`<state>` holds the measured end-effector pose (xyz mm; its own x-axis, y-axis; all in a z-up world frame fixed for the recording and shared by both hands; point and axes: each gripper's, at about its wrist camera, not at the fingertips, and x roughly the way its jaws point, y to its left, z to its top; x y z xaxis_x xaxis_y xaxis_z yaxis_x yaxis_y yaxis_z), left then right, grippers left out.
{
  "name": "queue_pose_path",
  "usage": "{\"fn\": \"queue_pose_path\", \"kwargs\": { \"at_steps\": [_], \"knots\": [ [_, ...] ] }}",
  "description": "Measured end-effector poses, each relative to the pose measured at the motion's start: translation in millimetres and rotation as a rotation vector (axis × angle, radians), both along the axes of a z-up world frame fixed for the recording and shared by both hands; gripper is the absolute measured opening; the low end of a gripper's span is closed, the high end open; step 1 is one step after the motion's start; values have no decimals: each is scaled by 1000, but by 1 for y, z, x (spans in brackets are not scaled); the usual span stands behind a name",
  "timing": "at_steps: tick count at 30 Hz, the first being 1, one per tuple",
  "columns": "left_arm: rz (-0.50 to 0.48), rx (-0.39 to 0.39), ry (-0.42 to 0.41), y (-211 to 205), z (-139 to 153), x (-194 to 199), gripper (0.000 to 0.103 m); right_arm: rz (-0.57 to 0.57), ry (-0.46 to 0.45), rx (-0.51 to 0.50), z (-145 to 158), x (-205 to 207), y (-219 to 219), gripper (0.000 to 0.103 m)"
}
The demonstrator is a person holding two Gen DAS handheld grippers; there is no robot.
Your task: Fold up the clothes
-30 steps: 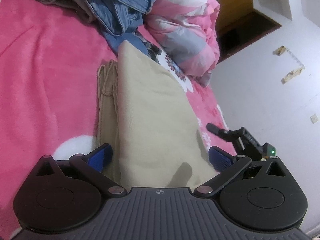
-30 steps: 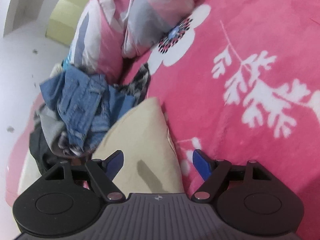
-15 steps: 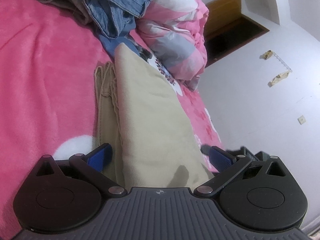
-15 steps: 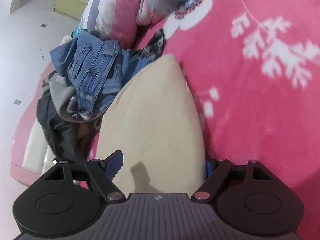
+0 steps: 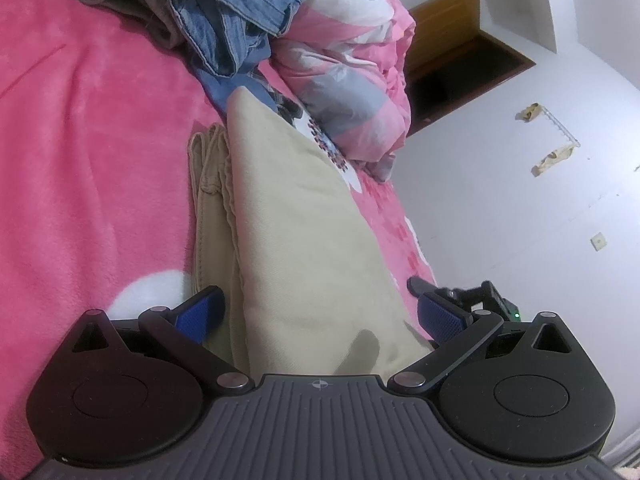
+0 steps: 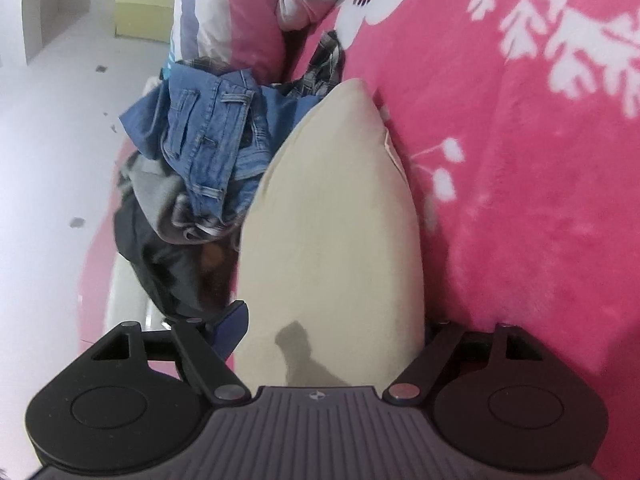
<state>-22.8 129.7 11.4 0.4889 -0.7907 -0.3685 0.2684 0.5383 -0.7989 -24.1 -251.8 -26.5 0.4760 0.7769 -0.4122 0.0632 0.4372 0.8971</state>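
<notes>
Because the folded beige trousers lie flat on the pink bed beside the unfolded clothes heap, both hand-held grippers, left and right, straddle the near end with jaws wide, apparently ready to grip it.

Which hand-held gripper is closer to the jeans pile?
Right. In its view the jeans lie just ahead-left of the right hand-held gripper. The left hand-held gripper sits at the beige garment's near end, jeans beyond its far end.
</notes>
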Motion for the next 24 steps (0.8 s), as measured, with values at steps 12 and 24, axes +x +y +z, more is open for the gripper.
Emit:
{"fn": "queue_pose_path", "kwargs": {
  "at_steps": [12, 24],
  "knots": [
    [8, 61, 9, -7, 6, -4, 103, -16, -4, -33, -3, -5, 7, 37],
    [-2, 115, -8, -25, 19, -22, 103, -55, -80, -7, 2, -24, -4, 24]
  ]
}}
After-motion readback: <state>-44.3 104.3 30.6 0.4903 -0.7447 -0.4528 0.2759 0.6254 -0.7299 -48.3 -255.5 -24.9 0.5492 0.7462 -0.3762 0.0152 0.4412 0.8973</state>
